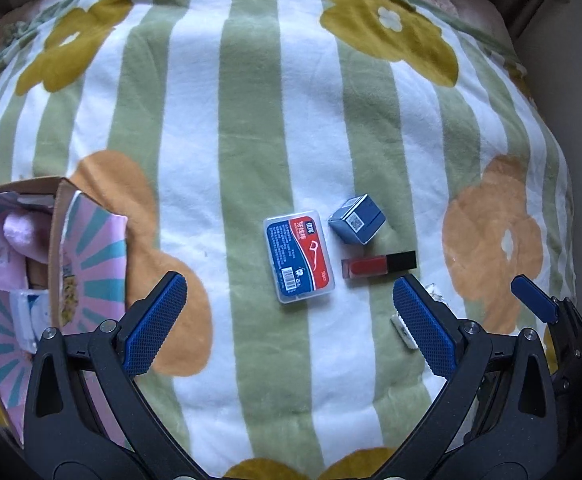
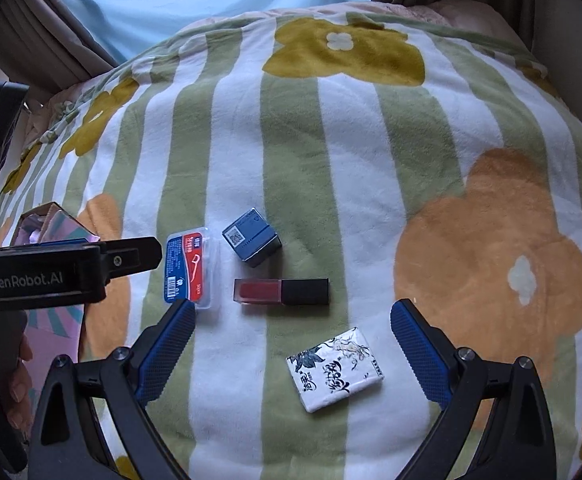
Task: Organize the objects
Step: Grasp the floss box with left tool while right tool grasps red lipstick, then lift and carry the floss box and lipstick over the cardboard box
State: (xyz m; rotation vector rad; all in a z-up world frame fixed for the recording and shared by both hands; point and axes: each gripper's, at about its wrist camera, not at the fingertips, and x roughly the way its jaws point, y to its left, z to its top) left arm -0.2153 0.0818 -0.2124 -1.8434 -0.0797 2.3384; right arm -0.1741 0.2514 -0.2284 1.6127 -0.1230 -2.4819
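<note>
A: So, what is left to put away?

B: Four small things on the striped blanket (image 2: 371,160): a floss pick case (image 1: 299,256), a blue cube box (image 1: 357,219), a red lipstick (image 1: 379,265) and a tissue pack (image 2: 335,368). The cardboard box (image 1: 57,216) sits well to the left, open, with pink things already inside.

A: And the grippers?

B: The left gripper (image 1: 287,320) is spread wide with nothing in it, hanging just short of the floss case. The right gripper (image 2: 293,344) is released too, and the tissue pack lies between its fingers, nearer the right one.

A: How would those handle?

B: The tissue pack looks soft and light; I'd pinch it across its short sides, gently, since it will squash. The floss case looks like stiff, slick plastic, so I'd grip its long edges. The lipstick is narrow and smooth and could roll or slip on the soft blanket.

A: Anything unclear?

B: In the left view the tissue pack is mostly hidden behind a finger. The box's contents are blurred, and its near end is cut off by the gripper frame. The labels are too small to read.
</note>
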